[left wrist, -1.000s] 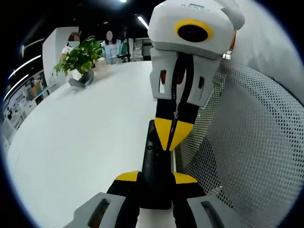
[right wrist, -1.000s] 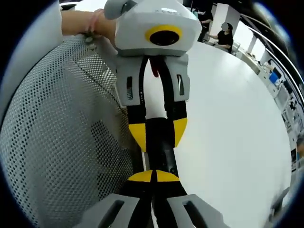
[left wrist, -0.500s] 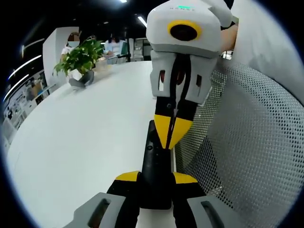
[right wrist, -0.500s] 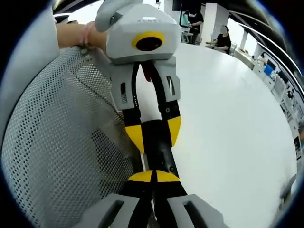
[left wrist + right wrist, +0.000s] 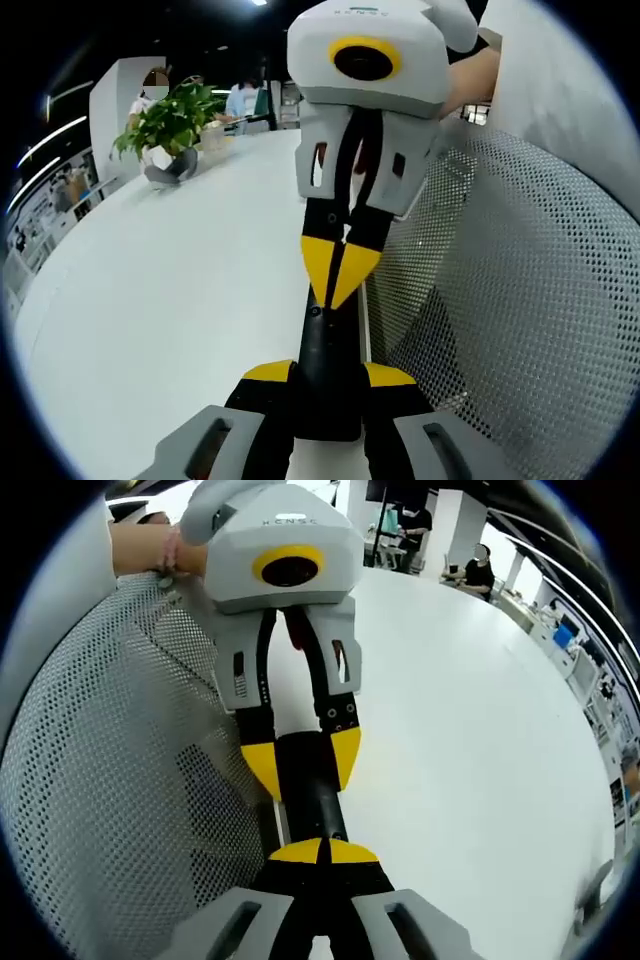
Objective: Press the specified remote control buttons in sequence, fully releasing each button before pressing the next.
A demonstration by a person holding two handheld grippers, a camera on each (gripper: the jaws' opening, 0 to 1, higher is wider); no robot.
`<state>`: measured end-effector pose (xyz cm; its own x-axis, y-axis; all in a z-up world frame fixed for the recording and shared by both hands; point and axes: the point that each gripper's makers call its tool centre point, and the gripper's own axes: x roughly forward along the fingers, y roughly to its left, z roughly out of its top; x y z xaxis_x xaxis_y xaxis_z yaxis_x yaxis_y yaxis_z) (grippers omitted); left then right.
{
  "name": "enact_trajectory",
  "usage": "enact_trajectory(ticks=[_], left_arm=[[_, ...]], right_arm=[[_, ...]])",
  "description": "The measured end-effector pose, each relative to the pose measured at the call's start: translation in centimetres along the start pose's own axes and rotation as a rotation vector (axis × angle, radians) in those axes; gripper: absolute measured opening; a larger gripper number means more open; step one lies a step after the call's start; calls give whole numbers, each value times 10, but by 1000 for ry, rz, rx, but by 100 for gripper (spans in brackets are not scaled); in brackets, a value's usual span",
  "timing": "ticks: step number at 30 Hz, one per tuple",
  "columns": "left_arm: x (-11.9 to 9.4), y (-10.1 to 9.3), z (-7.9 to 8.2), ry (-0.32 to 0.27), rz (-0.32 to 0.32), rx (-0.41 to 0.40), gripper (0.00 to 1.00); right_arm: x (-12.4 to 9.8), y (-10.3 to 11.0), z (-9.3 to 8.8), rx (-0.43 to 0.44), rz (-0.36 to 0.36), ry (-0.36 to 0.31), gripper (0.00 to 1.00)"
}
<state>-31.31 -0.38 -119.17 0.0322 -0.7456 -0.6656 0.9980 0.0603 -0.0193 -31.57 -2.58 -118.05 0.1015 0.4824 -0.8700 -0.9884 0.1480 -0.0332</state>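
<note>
The left gripper (image 5: 328, 378) clamps the near end of the black remote (image 5: 325, 345), held above the white table (image 5: 170, 290). The right gripper (image 5: 322, 852), jaws shut together, rests its tip on the remote's face. The remote looks light, stiff and slick; grip its edges. Its buttons are hidden.

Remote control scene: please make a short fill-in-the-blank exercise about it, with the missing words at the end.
1. The left gripper is shut on the black ____.
2. The right gripper, jaws shut, points its ____ tips at the remote control.
3. The potted plant stands on the ____ table.

Missing words: remote control; yellow; white
</note>
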Motion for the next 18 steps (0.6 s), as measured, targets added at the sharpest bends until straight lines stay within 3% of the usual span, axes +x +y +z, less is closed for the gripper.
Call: enact_trajectory(ticks=[3,6,10,18], left_arm=[[0,0,0,-1,-1,-2,24],[0,0,0,0,-2,1,24],[1,0,0,-1,-3,3,24],[1,0,0,2,0,4,24]], right_arm=[[1,9,0,23,48,-5,0],[1,7,1,0,37,0,0],[2,4,2,113,62,-2,0],[1,3,2,203,58,-30,0]])
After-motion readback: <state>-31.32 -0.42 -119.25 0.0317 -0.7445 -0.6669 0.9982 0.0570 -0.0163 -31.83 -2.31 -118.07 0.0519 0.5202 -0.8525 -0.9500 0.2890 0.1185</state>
